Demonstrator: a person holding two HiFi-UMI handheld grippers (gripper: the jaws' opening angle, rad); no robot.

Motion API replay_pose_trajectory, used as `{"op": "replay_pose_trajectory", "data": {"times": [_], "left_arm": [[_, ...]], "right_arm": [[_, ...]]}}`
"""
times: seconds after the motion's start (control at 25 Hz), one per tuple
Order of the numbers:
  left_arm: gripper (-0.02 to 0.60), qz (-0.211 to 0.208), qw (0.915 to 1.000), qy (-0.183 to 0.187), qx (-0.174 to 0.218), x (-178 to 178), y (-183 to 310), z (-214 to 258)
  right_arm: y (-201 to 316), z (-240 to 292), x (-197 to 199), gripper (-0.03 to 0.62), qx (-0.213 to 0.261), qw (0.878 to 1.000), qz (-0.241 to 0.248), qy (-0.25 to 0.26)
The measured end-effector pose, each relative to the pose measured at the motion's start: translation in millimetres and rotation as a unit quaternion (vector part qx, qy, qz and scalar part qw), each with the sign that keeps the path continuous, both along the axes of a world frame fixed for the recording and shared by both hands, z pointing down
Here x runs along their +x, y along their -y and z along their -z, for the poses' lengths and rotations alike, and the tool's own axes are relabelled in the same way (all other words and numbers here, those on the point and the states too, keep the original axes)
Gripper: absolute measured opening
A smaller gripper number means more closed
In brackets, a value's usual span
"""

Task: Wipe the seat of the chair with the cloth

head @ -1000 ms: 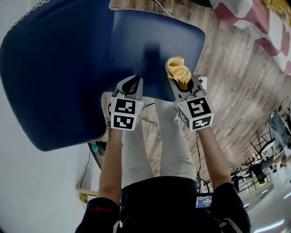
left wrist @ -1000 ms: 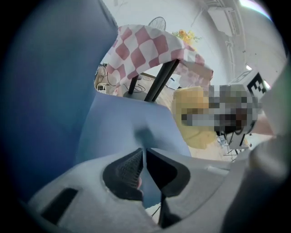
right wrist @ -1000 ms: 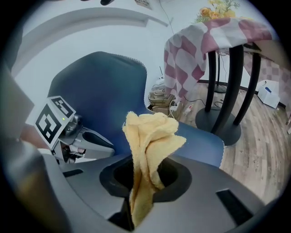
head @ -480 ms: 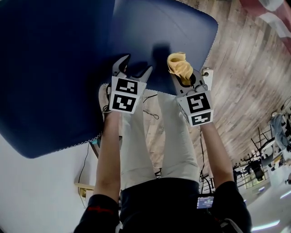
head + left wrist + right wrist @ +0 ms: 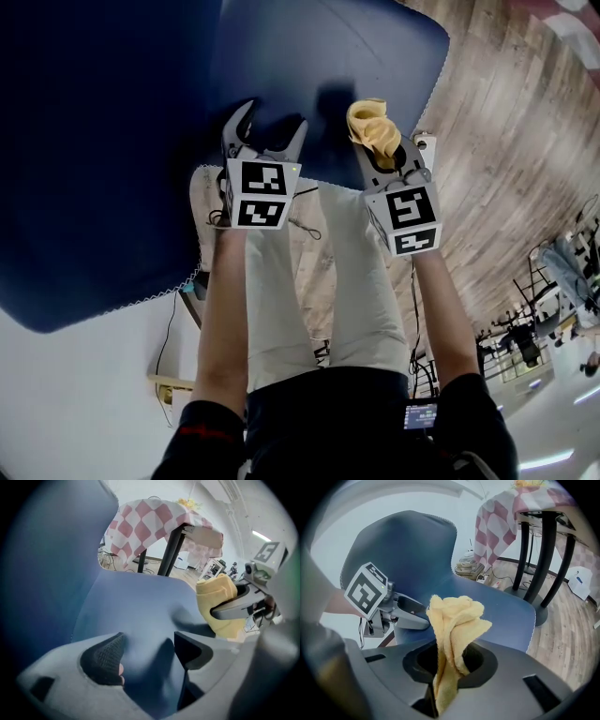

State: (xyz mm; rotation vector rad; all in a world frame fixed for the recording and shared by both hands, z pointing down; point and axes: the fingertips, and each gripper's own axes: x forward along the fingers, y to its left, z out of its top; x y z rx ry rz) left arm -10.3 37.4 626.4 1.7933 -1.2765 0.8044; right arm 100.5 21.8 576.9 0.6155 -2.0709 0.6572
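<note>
The dark blue chair seat [image 5: 361,52] lies below both grippers, with its backrest [image 5: 94,141] to the left. My right gripper [image 5: 380,155] is shut on a bunched yellow cloth [image 5: 372,129], which sticks out past the jaws just above the seat's near edge. In the right gripper view the cloth [image 5: 454,620] rises folded from between the jaws of the right gripper [image 5: 447,667]. My left gripper [image 5: 272,120] hovers over the seat beside it. Its jaws have just been opening and stand wide, with only the seat [image 5: 140,606] showing between the left gripper's [image 5: 147,653] pads.
A table with a red-and-white checked cover [image 5: 150,522] on black legs [image 5: 543,559] stands beyond the chair. Wooden floor [image 5: 506,159] stretches to the right. The person's legs [image 5: 356,281] are right against the seat's front edge. A white wall is behind the backrest.
The left gripper's jaws went from shut to wide open. Both grippers sank closer to the seat. The cloth stayed in the right gripper.
</note>
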Motion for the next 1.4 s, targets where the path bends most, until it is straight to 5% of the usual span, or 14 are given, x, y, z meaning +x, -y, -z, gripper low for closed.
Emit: {"op": "replay_pose_trajectory", "data": {"times": [0.24,0.96,1.4], "left_arm": [[0.337,-0.012,0.9974,0.061,0.034,1,-3,-7],[0.336,-0.017,0.9986,0.045,0.023,-3,-4,-7],[0.337,-0.019,0.9989,0.039,0.016,-3,-4,-9]], "right_arm": [[11,-3,6,0.060,0.013,1.000,-0.001,-0.004],[114,4,9,0.060,0.119,0.992,0.005,-0.041],[151,-17,34,0.060,0.135,0.987,-0.033,-0.084]]}}
